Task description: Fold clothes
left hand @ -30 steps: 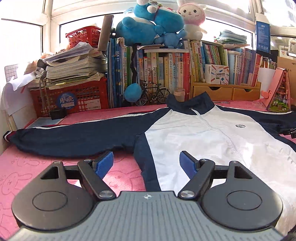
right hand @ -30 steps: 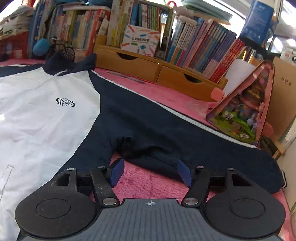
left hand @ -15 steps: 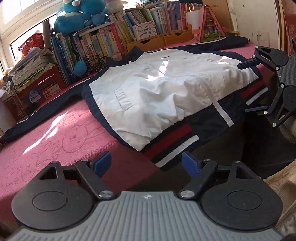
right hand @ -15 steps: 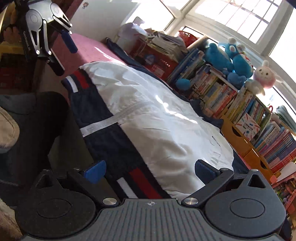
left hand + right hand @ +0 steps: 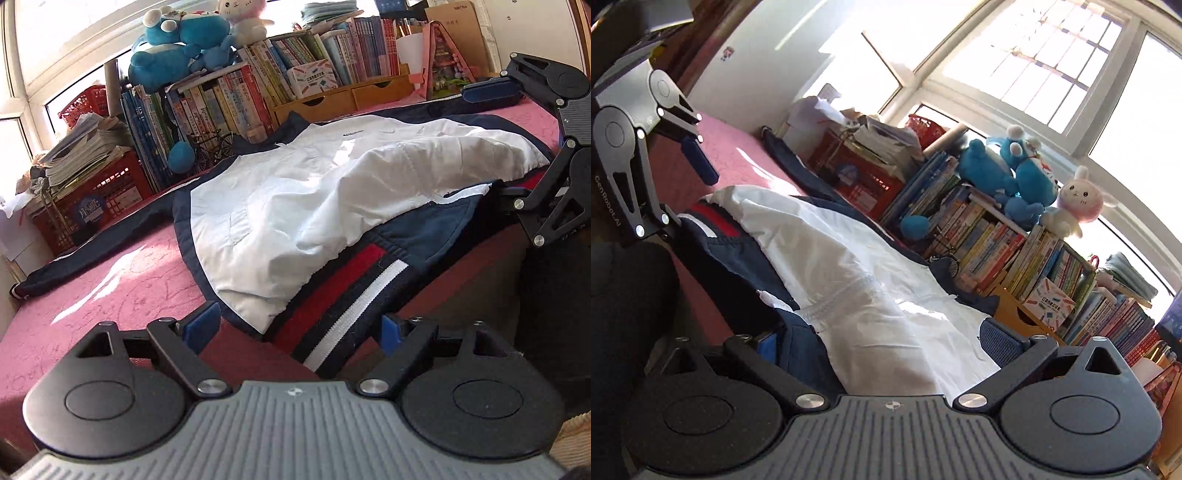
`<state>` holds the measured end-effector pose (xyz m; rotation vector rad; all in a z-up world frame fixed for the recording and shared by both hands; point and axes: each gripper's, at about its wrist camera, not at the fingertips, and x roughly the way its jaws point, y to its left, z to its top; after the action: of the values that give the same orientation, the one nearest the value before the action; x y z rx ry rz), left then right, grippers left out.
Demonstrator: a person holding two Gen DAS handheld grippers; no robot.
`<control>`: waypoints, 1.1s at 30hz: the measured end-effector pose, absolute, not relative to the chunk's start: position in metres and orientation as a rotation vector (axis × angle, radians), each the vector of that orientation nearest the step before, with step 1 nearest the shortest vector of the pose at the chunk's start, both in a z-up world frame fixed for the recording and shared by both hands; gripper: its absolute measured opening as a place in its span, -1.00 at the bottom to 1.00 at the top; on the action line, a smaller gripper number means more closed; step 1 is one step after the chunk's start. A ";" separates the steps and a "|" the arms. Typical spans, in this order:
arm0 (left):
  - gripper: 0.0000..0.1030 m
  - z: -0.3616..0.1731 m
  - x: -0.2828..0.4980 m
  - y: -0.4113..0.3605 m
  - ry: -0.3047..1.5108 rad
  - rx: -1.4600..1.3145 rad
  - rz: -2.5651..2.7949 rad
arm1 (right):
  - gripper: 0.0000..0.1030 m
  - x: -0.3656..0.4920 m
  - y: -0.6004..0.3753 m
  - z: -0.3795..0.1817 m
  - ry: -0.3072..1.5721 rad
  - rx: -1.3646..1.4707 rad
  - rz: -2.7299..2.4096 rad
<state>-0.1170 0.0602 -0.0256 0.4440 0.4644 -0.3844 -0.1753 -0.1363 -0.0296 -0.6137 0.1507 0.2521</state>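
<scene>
White-and-navy jacket (image 5: 303, 206), red-striped hem; pink bedspread (image 5: 110, 280)

**Layout at the near hem**

The jacket (image 5: 295, 199) lies spread on the bed (image 5: 110, 288), collar toward the far side, hem at the near edge. My left tool (image 5: 301, 328) straddles the hem's left corner; my right tool (image 5: 879, 339) straddles the hem further right. Behind the jacket, a row of books (image 5: 229, 103) lines the bed's far side, with plush toys (image 5: 177, 48) on top and a crate (image 5: 92, 199) to the left.
</scene>
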 end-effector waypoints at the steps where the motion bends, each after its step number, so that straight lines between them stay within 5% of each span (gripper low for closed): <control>1: 0.68 -0.023 -0.116 0.059 0.457 0.439 -0.373 | 1.00 -0.169 -0.141 -0.023 0.151 -0.581 0.245; 11: 0.69 -0.024 -0.109 0.030 0.366 0.539 -0.204 | 1.00 -0.149 -0.181 0.026 0.111 -0.306 0.191; 19: 0.72 0.011 -0.099 0.076 0.343 0.275 0.005 | 0.99 -0.194 -0.209 -0.034 0.380 -0.365 0.129; 24: 0.84 0.036 -0.111 0.086 0.298 0.291 -0.035 | 0.99 -0.215 -0.244 -0.034 0.376 -0.339 -0.059; 33: 0.91 0.006 -0.111 0.088 0.441 0.460 -0.082 | 0.99 -0.244 -0.268 0.001 0.299 -0.407 -0.148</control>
<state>-0.1113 0.0883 0.0059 0.4605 0.4410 -0.0817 -0.2439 -0.2678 0.0012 -0.4074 0.2988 -0.1479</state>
